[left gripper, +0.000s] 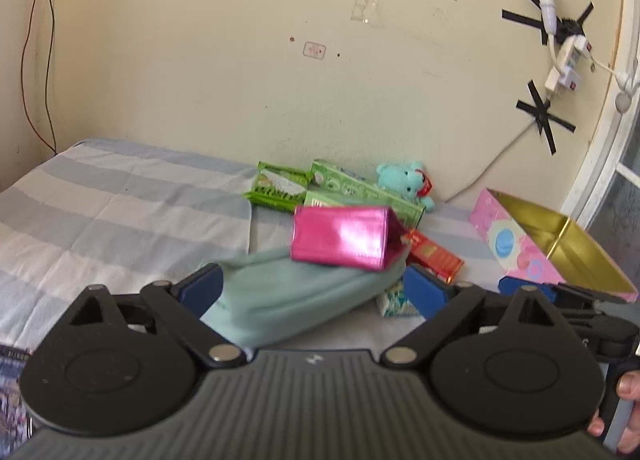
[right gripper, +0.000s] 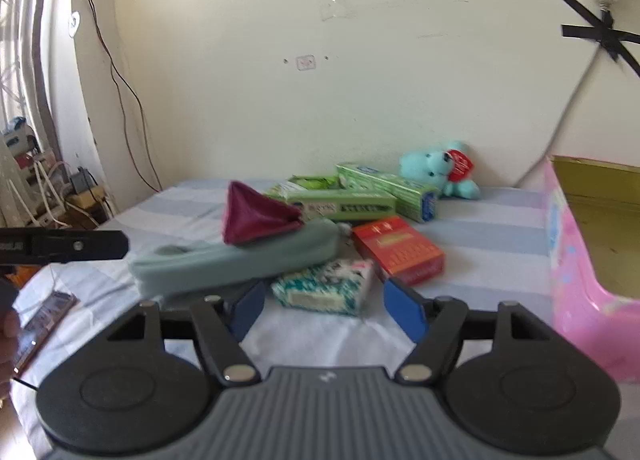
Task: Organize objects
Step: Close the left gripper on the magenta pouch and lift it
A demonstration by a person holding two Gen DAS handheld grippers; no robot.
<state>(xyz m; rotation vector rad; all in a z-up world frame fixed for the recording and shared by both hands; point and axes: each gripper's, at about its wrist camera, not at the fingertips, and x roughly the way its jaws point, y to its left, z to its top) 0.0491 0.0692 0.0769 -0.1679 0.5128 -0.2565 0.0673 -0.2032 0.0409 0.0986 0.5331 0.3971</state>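
Note:
A heap lies on the striped bed: a pale green pouch [left gripper: 288,292] with a shiny pink pouch [left gripper: 344,238] on top, green boxes [left gripper: 360,189], a red box [left gripper: 434,256], a teal patterned packet [right gripper: 324,288] and a teal teddy bear [left gripper: 406,179]. My left gripper [left gripper: 312,288] is open, its fingers on either side of the green pouch's near end. My right gripper [right gripper: 324,306] is open, its fingers flanking the teal packet without closing on it. A pink tin [right gripper: 576,260] with a gold inside stands open at the right.
The bed [left gripper: 100,211] runs along a cream wall. A power strip and cables [left gripper: 564,59] are taped to the wall at the right. A phone-like object [right gripper: 44,320] lies on the bed's left edge. The left gripper's arm [right gripper: 64,246] shows in the right wrist view.

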